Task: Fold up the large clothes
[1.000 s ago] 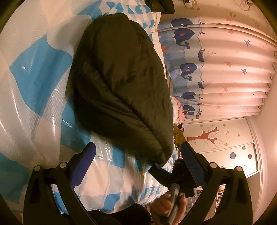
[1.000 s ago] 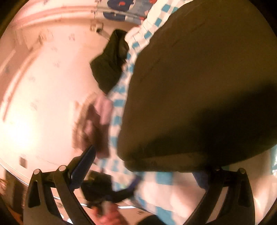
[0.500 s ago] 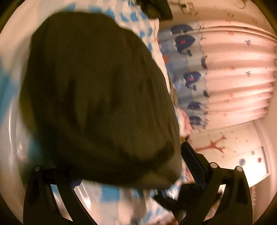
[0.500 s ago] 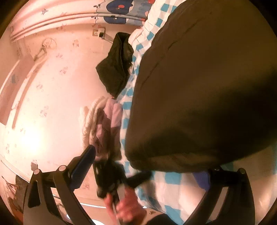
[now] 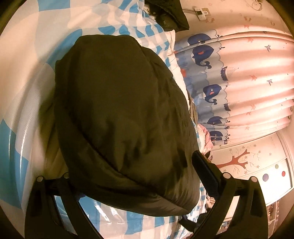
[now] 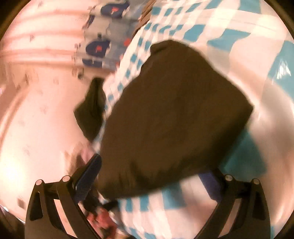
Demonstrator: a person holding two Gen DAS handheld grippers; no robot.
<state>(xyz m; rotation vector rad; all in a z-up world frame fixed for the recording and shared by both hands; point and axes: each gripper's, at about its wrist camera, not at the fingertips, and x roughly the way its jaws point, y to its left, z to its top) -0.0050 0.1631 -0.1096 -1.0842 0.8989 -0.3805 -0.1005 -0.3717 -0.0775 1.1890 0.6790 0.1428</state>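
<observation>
Closest in, the left tongs (image 5: 132,183) stand spread wide, the near edge of the folded dark jacket (image 5: 121,117) bulging between them and hiding the left finger. The right tongs (image 6: 152,176) are spread too, with the blurred jacket's near edge between their fingers. The jacket lies bundled on the bed (image 5: 23,77), on a blue-and-white checked cover. Beyond it another dark garment (image 5: 169,16) sits at the bed's far edge, then the whale-print curtain (image 5: 238,88) and a tree-painted wardrobe (image 5: 257,165).

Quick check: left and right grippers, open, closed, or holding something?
Left hand-held gripper: open, straddling the folded dark jacket.
Right hand-held gripper: open, nothing clamped.
</observation>
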